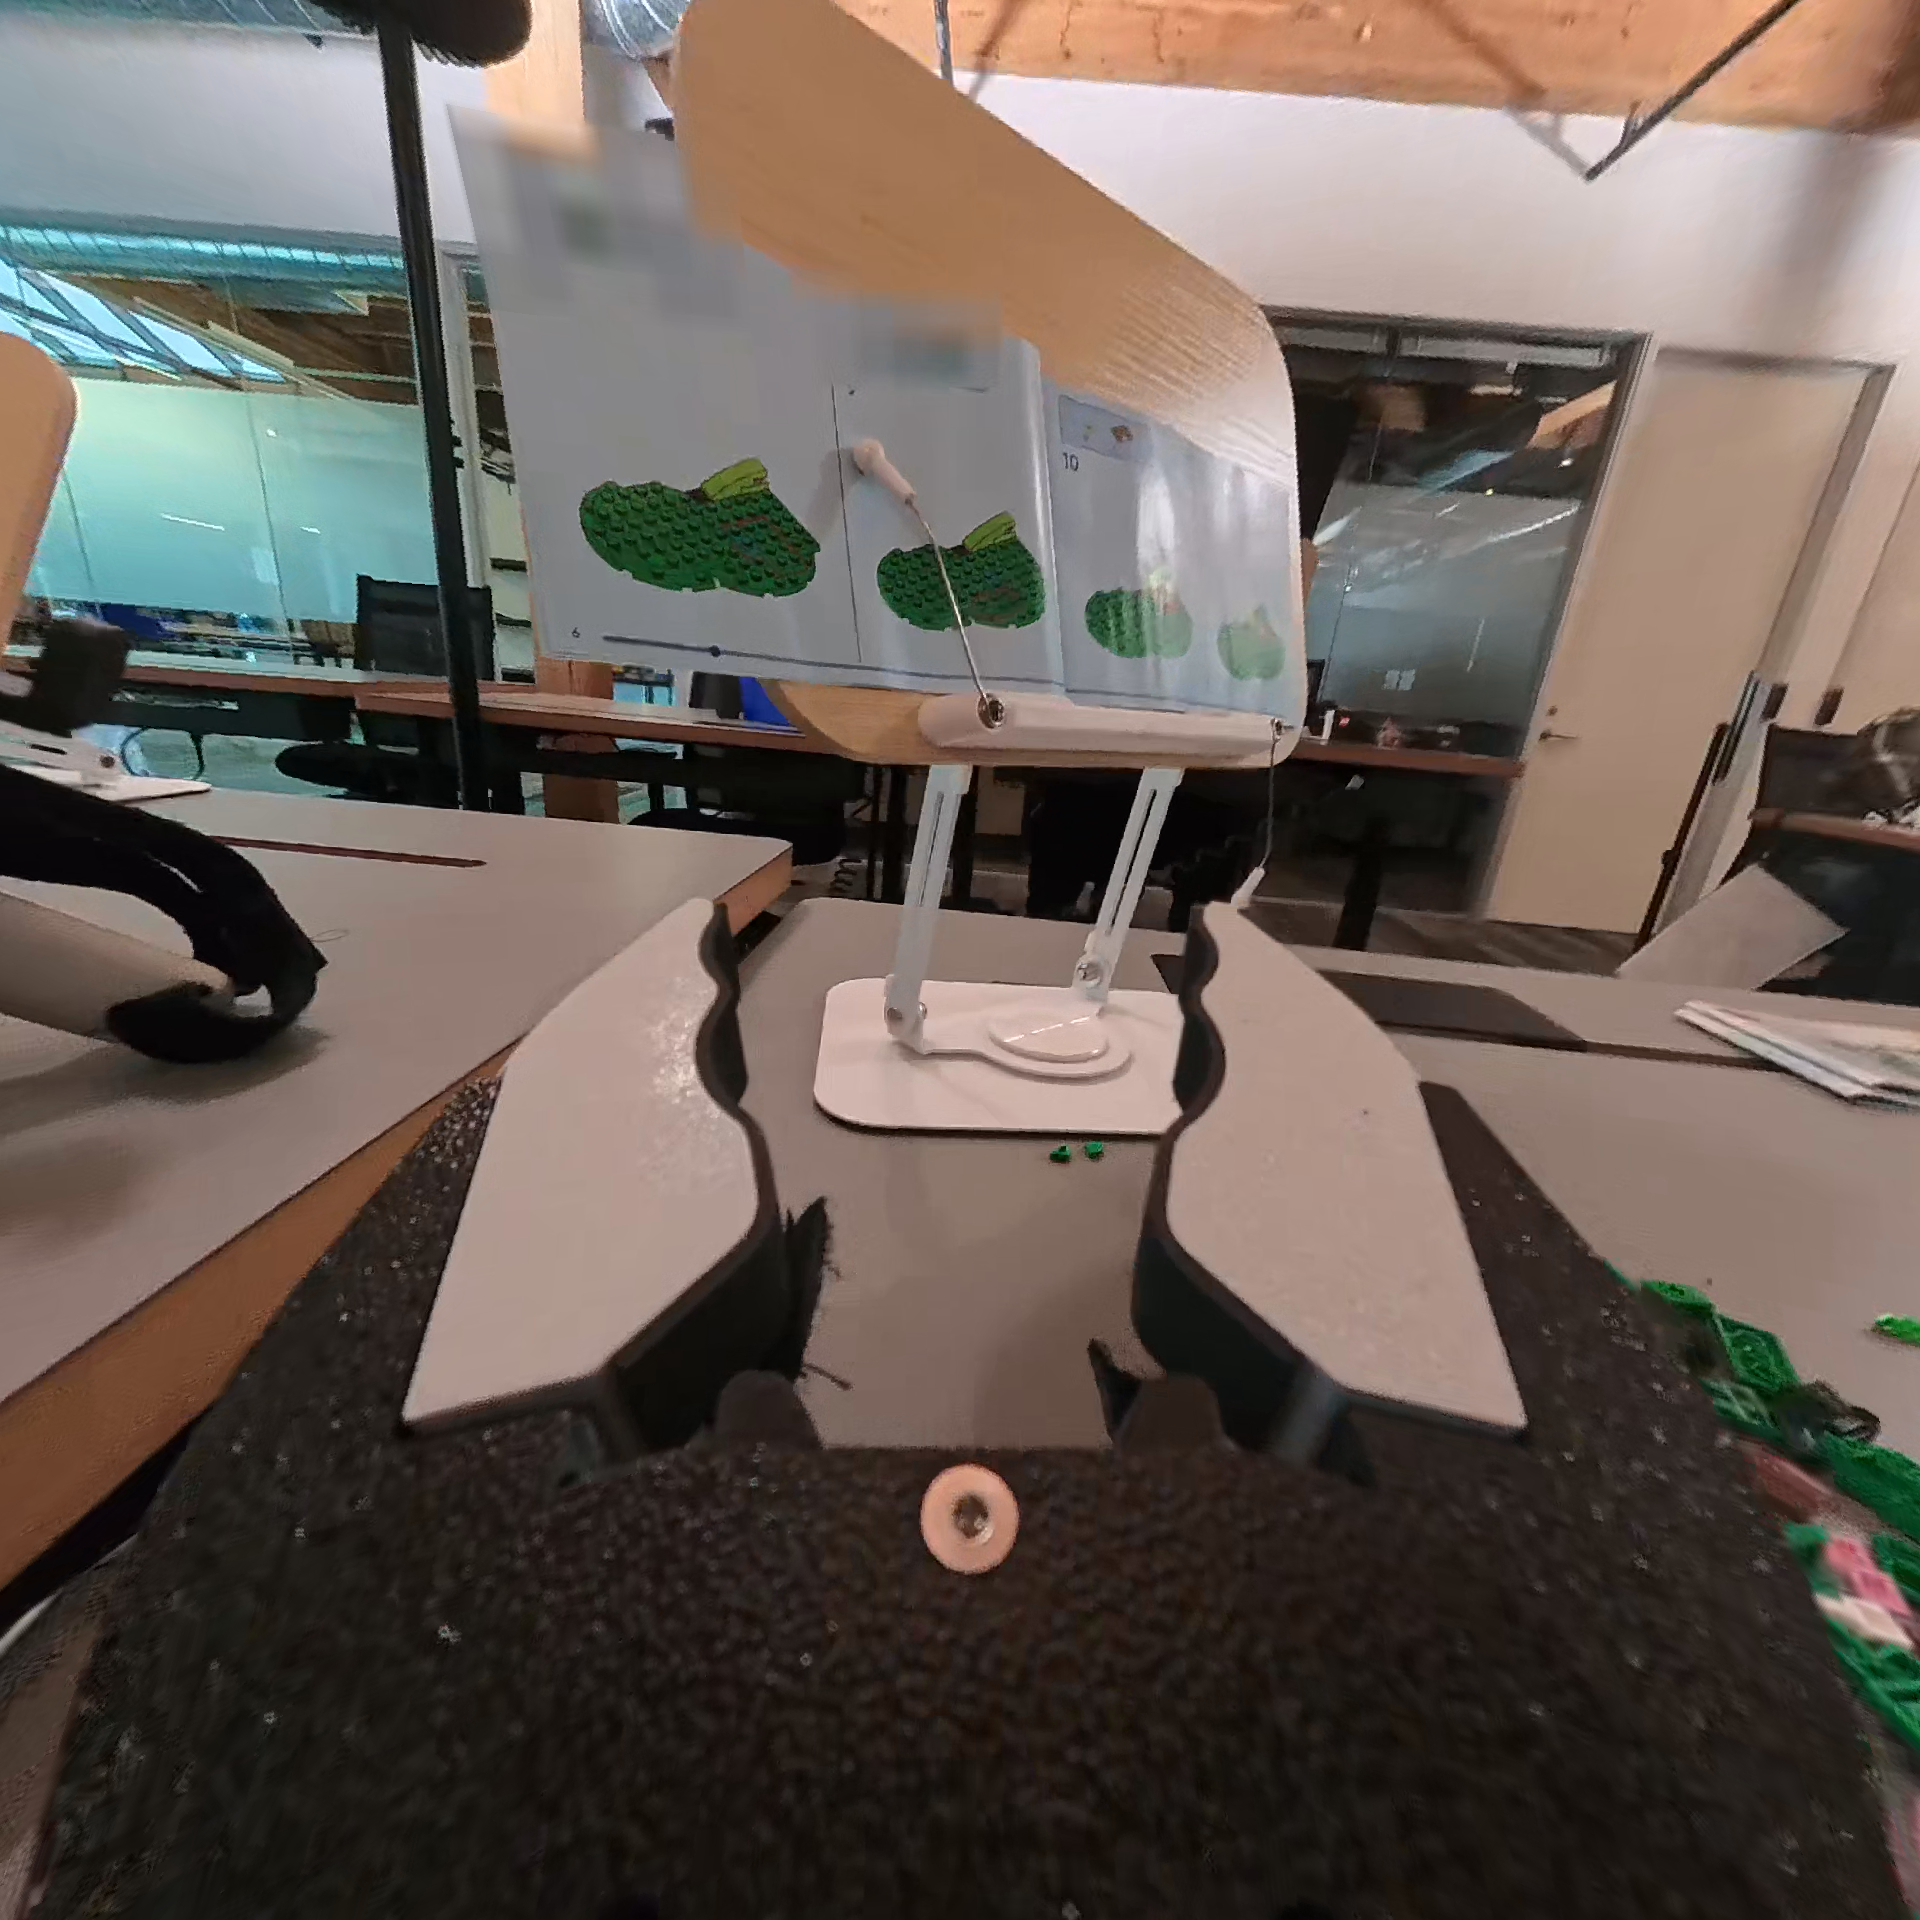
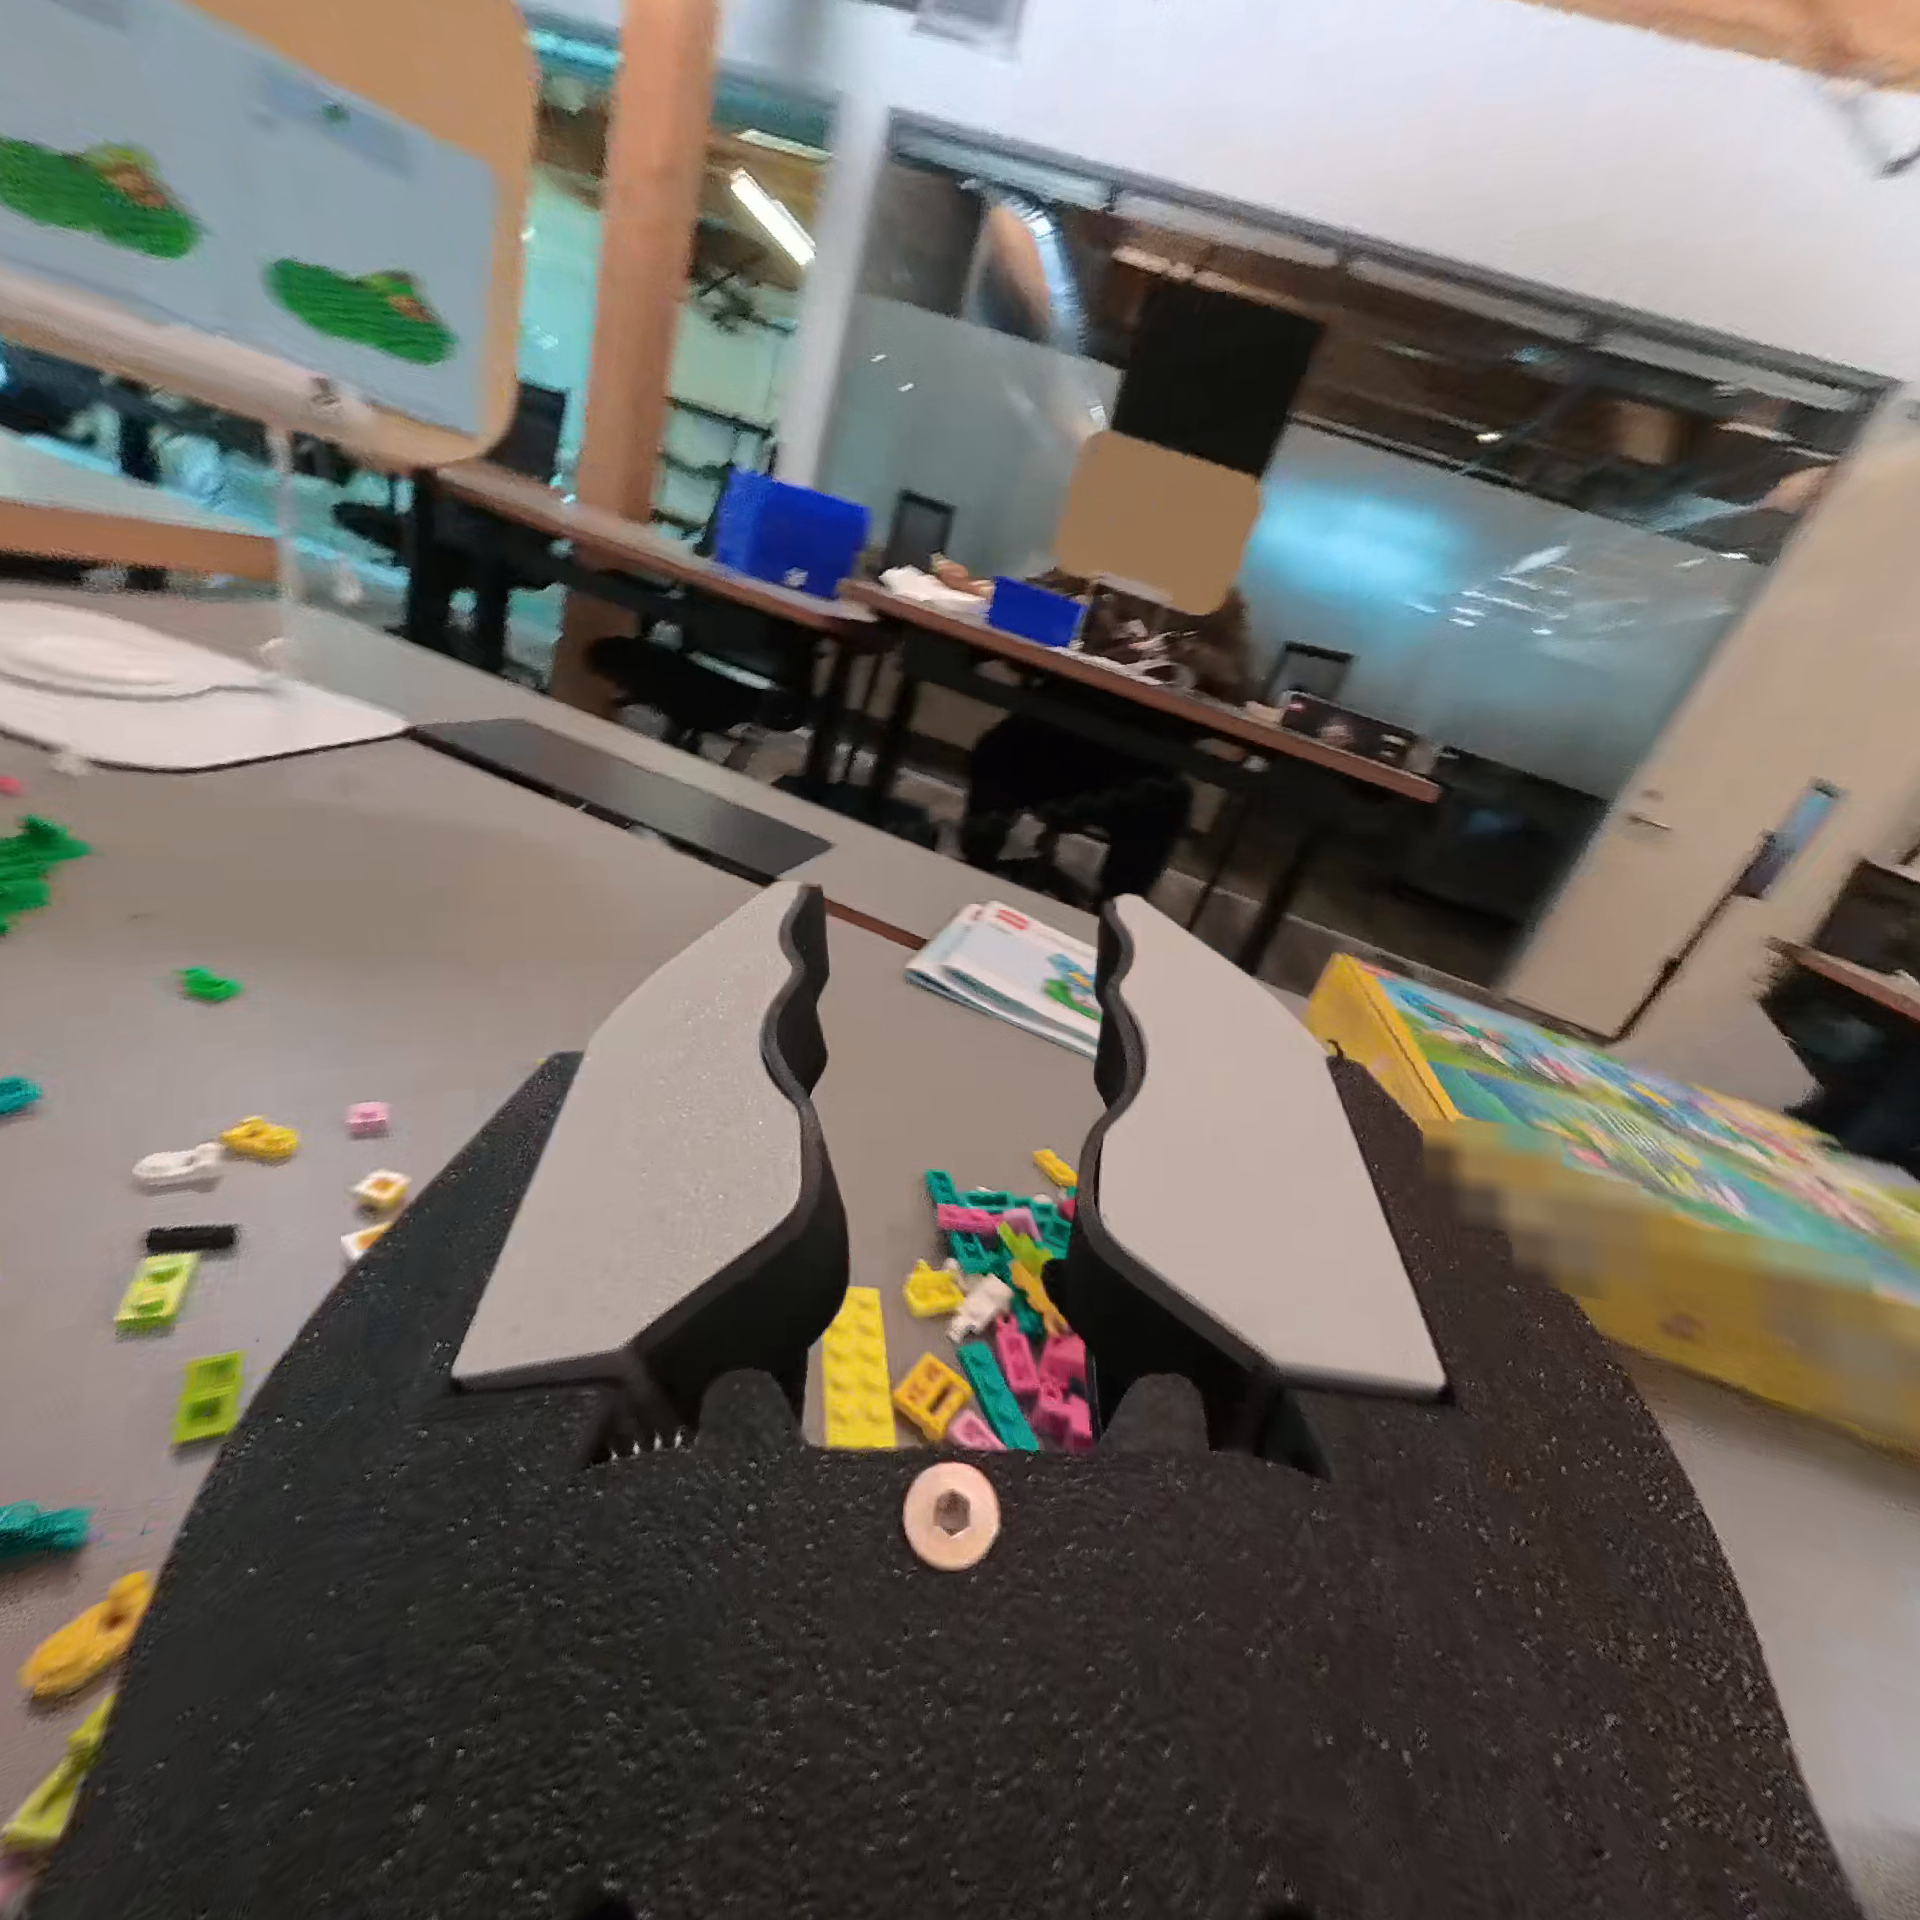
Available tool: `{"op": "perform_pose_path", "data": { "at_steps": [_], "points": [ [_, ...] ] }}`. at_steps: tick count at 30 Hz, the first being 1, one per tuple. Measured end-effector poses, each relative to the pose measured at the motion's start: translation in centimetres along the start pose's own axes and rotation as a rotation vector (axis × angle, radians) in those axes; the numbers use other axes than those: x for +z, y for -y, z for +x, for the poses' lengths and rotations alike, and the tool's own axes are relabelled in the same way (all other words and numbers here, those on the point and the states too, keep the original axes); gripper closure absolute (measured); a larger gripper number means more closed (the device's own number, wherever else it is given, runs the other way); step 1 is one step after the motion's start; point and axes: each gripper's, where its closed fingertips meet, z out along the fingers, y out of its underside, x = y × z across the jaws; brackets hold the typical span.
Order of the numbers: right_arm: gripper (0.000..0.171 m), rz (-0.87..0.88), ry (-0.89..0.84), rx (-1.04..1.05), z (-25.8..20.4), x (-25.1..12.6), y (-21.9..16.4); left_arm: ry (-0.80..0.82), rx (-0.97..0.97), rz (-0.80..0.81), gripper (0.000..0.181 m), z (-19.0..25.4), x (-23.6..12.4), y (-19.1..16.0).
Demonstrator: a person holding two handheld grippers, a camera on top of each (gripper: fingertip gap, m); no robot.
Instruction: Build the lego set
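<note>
My left gripper (image 1: 961, 925) is open and empty above the grey table, facing the white stand (image 1: 997, 1060) that holds the open instruction booklet (image 1: 831, 520). Two tiny green pieces (image 1: 1075, 1150) lie in front of the stand's base. Green plates of the partly built model (image 1: 1787, 1392) show at the right edge. My right gripper (image 2: 961, 914) is open and empty, hovering over a pile of loose pink, teal and yellow bricks (image 2: 997, 1320) with a long yellow plate (image 2: 857, 1371) beside it. More loose bricks (image 2: 197, 1278) are scattered to its left.
The yellow set box (image 2: 1662, 1174) lies at the right and a closed booklet (image 2: 1018, 977) beyond the right gripper. A black flat pad (image 2: 623, 790) lies on the table. A green piece cluster (image 2: 31, 862) sits at far left. A dark strap (image 1: 208, 935) lies on the neighbouring table. One gripper's finger ends stand about 55 centimeters off the other's.
</note>
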Motion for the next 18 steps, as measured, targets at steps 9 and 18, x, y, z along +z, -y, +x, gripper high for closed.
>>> {"op": "perform_pose_path", "data": {
  "at_steps": [9, 18],
  "points": [
    [0.123, 0.02, 0.007, -0.038, -0.7, -0.5, -0.9, -0.102, 0.065, -0.034, 0.099, 2.9, -0.1, -0.7],
    [0.127, 0.001, 0.058, 0.008, -1.1, -0.3, -1.3, -0.057, -0.031, -0.031, 0.099, 1.1, -0.2, -1.0]
  ]
}}
